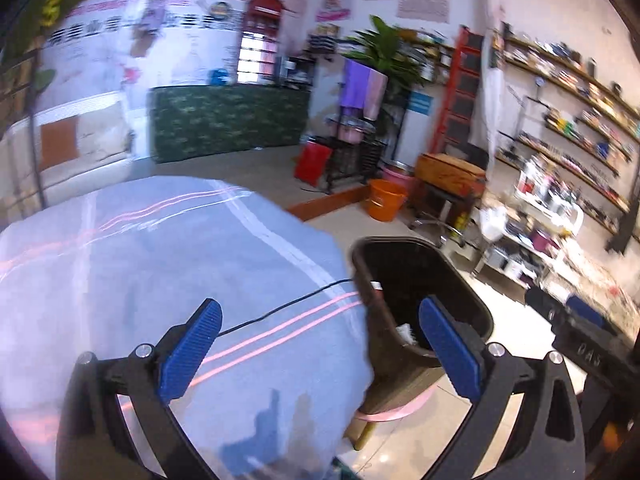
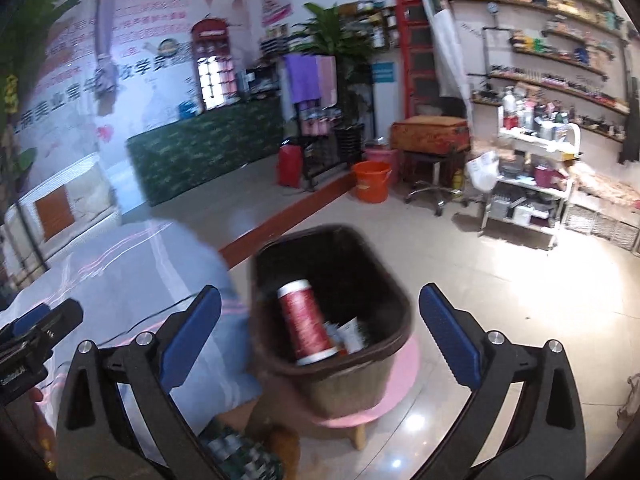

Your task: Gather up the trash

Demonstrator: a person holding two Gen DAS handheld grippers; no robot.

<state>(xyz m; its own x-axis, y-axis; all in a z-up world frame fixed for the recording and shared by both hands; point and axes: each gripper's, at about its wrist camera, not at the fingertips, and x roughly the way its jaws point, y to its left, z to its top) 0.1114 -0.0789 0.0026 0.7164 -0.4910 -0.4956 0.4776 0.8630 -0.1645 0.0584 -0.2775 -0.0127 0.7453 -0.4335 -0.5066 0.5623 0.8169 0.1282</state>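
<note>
One dark brown plastic waste bin (image 2: 332,312) with a rounded rectangular rim stands on one round pink stool (image 2: 400,372) with pale wooden legs, and everything else is placed from that bin. Inside it lies one red cylindrical canister (image 2: 306,322) with a white cap at each end, tilted with its upper end toward the bin's far wall. Beside the canister, toward the bin's near right corner, sit a few small white pieces of rubbish (image 2: 352,334); two or three can be made out, but the blur keeps me from a firm count.

Just left of the bin is one table under a pale grey-blue cloth (image 1: 180,264) with pink and white stripes, its edge touching or nearly touching the bin's side. One thin black cable (image 1: 280,308) runs across the cloth toward the bin's rim.

Beyond the bin, on the tiled floor, stands one orange bucket (image 2: 371,186), with one pink tub (image 2: 382,158) just behind it.

There are two tongs, each with two blue ribbed pads. The right gripper (image 2: 320,344) has its jaws spread as wide as they go, straddling the bin from above; the pads touch nothing and hold nothing. The left gripper (image 1: 320,354) is likewise wide apart and empty, one pad over the cloth and the other over the bin's opening.
</note>
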